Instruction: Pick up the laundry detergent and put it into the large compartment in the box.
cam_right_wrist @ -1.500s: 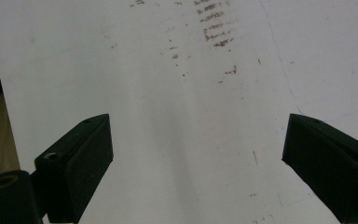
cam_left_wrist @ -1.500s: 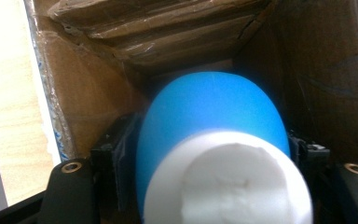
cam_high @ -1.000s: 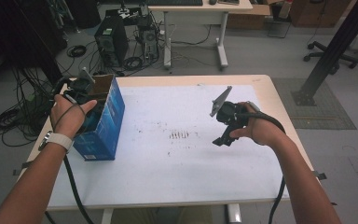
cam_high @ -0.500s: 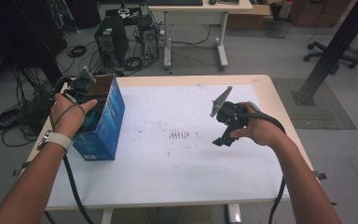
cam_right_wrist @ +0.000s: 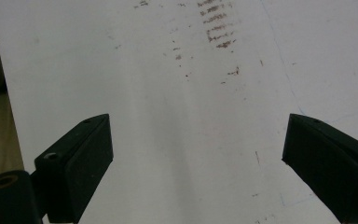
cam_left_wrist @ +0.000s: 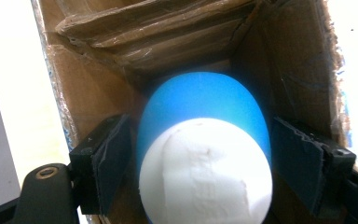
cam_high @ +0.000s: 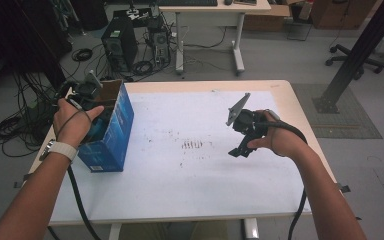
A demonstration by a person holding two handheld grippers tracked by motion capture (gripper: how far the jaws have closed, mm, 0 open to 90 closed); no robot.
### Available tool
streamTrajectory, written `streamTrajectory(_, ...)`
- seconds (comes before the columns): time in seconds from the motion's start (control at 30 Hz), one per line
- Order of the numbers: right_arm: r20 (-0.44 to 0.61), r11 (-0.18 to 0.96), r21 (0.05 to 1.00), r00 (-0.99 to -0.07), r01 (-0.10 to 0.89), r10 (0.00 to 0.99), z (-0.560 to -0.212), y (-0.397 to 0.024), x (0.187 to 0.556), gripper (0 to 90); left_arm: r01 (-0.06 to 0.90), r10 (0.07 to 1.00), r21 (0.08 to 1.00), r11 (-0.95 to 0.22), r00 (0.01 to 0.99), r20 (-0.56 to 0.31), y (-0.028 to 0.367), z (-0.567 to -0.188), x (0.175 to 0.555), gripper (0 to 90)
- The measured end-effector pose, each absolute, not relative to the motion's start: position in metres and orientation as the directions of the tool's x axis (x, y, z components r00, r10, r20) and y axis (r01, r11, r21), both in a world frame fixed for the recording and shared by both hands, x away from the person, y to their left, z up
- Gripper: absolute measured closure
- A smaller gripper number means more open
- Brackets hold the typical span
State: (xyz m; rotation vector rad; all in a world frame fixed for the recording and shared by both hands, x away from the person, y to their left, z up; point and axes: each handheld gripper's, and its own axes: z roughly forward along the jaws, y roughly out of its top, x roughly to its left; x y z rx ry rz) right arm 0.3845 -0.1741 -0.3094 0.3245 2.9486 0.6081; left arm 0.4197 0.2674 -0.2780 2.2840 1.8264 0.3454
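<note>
Left tool (cam_left_wrist: 200,154) loosely around blue-and-white object (cam_left_wrist: 205,154), inside box (cam_high: 111,131).

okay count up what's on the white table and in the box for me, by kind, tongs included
Cardboard box, blue outside: 1
Blue and white rounded object inside the box, between the left tongs' open jaws: 1
Handheld tongs: 2, left tongs at the box, right tongs open over the bare table
Total: 4

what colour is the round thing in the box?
Blue and white ball, best in left gripper view.
</note>
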Motion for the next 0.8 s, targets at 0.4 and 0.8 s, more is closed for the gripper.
streamTrajectory(0.4, -0.07, 0.895, 0.408, -0.971, 0.183, 0.23, -0.309, -0.174, 0.384, 8.5, 0.927, 0.976, 0.304, -0.218, 0.21, 0.057, 0.267, -0.272, 0.417, 19.7)
streamTrajectory(0.8, -0.074, 0.894, 0.409, -0.97, 0.182, 0.231, -0.307, -0.175, 0.382, 8.5, 0.928, 0.976, 0.303, -0.216, 0.213, 0.041, 0.265, -0.259, 0.414, 13.5)
